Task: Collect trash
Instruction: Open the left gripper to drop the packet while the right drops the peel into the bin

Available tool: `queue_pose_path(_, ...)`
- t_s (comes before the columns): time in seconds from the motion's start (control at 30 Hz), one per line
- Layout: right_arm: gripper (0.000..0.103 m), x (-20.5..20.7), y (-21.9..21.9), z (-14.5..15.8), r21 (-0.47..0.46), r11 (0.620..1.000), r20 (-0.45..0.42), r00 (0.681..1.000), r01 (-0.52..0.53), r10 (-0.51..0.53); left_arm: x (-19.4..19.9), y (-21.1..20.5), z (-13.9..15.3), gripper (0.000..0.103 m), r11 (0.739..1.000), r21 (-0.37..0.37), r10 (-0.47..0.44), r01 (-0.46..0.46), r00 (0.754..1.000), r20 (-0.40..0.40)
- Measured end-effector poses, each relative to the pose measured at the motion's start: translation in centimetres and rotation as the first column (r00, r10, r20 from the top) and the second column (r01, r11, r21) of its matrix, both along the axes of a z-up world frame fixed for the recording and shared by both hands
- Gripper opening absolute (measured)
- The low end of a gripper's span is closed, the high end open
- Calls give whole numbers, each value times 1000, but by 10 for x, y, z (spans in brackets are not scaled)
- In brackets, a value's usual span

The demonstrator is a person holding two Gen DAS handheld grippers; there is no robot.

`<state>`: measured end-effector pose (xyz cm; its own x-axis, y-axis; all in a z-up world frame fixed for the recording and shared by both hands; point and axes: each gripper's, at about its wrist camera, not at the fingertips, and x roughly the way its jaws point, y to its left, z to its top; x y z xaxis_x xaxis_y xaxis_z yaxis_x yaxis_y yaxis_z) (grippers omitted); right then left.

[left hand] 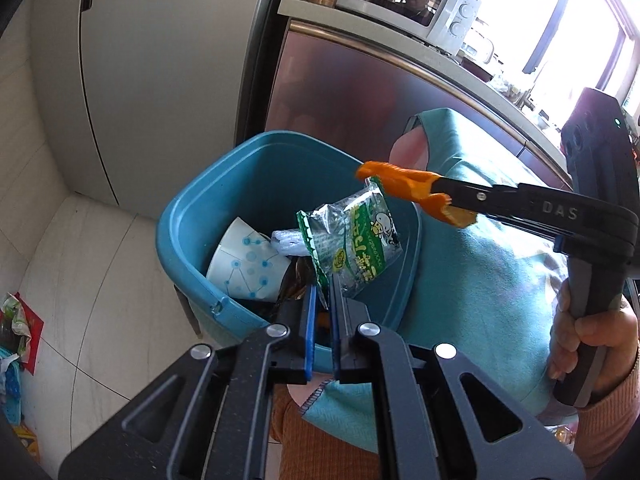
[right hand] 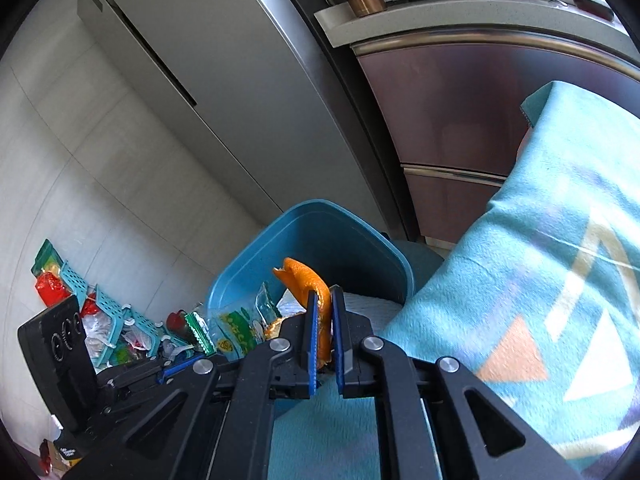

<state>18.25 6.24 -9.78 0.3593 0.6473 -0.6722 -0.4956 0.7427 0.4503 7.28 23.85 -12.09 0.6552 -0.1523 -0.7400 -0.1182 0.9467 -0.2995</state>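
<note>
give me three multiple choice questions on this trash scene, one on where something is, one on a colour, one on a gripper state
1. Where is the white paper cup?
A. on the floor tiles
B. inside the bin
C. on the microwave

2. What colour is the peel that the right gripper holds?
A. orange
B. purple
C. white

3. How does the left gripper stand?
A. wide open and empty
B. shut on the green snack wrapper
C. shut on the cup

Answers: 1 B, the cup lies among the trash within the blue bin walls. 2 A, the strip between the blue pads is orange. 3 B, the wrapper's lower edge sits pinched between the pads.
</note>
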Motion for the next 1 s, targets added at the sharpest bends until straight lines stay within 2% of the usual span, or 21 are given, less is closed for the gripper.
queue_pose_path(0.1, 14, 9, 10, -3, -19, 1000, -8, 1000, -3, 3, 7, 0, -5, 6, 1000, -8, 0, -1, 1000, -16)
queue_pose_path(0.23, 15, 11, 13, -4, -18, 1000, -6, 1000, -2, 2, 16, 1, -13, 8, 1000, -25, -2, 1, 999, -35)
queue_pose_path(0.43, 20, 7, 1, -4, 13, 1000, -4, 1000, -3, 3, 14, -4, -9, 17, 1000, -9, -1, 1, 1000, 1)
queue_pose_path(0.63, 31, -13, -22, 9, 45, 999, 51, 999, -6, 4, -2, -12, 10, 37, 999, 46, -15, 10, 995, 97)
queue_pose_path(0.77, 51, -40, -42, 26, 51, 999, 142, 990, 4, -11, -16, -22, 27, 51, 996, 87, -28, 13, 985, 170)
queue_pose_path(0.83, 58, -54, -53, 34, 50, 999, 189, 982, 16, -25, -24, -28, 37, 64, 994, 107, -35, 12, 977, 208)
queue_pose_path(0.87, 63, -61, -59, 37, 52, 998, 211, 977, 25, -36, -28, -32, 42, 67, 993, 119, -38, 10, 972, 232)
queue_pose_path(0.97, 76, -81, -77, 46, 47, 997, 280, 957, 66, -76, -41, -44, 56, 82, 988, 152, -55, 9, 953, 297)
queue_pose_path(1.0, 80, -88, -84, 47, 43, 995, 303, 948, 87, -96, -45, -48, 60, 93, 987, 160, -57, 6, 947, 316)
